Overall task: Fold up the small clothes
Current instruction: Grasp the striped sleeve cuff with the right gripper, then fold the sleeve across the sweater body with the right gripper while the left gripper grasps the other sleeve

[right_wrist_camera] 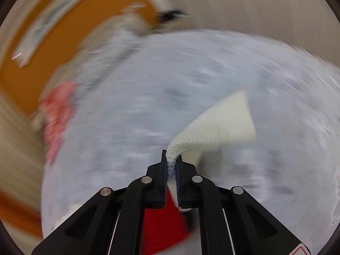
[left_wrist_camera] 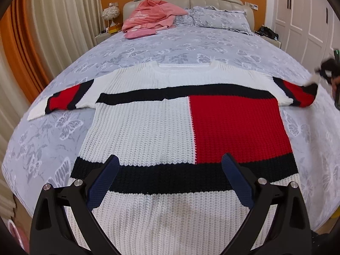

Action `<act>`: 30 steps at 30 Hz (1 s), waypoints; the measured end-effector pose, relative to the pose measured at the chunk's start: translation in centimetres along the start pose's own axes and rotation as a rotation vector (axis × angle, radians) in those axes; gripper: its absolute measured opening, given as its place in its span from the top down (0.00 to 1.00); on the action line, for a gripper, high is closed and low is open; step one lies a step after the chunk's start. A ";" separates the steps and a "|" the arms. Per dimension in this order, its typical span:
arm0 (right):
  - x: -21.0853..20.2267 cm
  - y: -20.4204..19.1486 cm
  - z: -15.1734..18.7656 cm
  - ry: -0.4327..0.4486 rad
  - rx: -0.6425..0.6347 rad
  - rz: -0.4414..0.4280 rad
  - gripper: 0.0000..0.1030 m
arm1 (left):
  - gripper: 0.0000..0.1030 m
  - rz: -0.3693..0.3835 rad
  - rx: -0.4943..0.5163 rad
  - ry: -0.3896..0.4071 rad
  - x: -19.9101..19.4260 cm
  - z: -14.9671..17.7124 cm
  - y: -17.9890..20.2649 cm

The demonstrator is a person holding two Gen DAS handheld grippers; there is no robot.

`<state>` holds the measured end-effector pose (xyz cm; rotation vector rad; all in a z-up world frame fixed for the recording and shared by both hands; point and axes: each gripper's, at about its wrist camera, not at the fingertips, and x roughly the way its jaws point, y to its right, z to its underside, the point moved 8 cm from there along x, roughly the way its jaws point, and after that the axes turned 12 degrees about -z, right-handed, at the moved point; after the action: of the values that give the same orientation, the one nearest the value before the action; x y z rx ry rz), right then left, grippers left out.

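Note:
A knit sweater point(left_wrist_camera: 161, 123) in white, red and navy blocks lies flat on the bed, neck away from me and sleeves spread. My left gripper point(left_wrist_camera: 170, 163) hovers open over its hem, blue pads wide apart above the navy band, nothing between them. The right sleeve point(left_wrist_camera: 297, 93) is lifted at its end by my right gripper point(left_wrist_camera: 325, 70), seen at the far right edge. In the right wrist view my right gripper point(right_wrist_camera: 172, 159) is shut on the white sleeve cuff point(right_wrist_camera: 218, 123), which fans out past the pads; red knit point(right_wrist_camera: 161, 223) hangs below. That view is motion-blurred.
The bed point(left_wrist_camera: 191, 42) has a grey butterfly-print cover. Pink clothes point(left_wrist_camera: 148, 17) and grey pillows point(left_wrist_camera: 218, 17) lie at the headboard. Curtains point(left_wrist_camera: 53, 21) hang on the left, white wardrobe doors point(left_wrist_camera: 301, 14) stand on the right, and nightstands flank the bed.

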<state>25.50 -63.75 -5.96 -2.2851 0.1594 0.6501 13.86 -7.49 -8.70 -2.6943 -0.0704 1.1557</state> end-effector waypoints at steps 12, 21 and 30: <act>9.1 -32.2 21.3 -0.404 -0.423 -0.371 0.93 | 0.08 0.024 -0.098 0.002 -1.2 -0.6 -4.0; 7.8 -32.1 31.1 -0.452 -0.546 -0.317 0.52 | 0.05 0.128 -0.211 -0.024 1.9 -5.2 -7.9; 0.3 -12.7 24.9 -0.321 -0.397 0.046 0.41 | 0.05 0.227 -0.259 -0.208 14.5 -11.2 -1.1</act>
<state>19.45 -37.36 -12.95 -2.5134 -0.0792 1.1461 32.03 -6.53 -11.27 -2.8493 0.0611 1.5939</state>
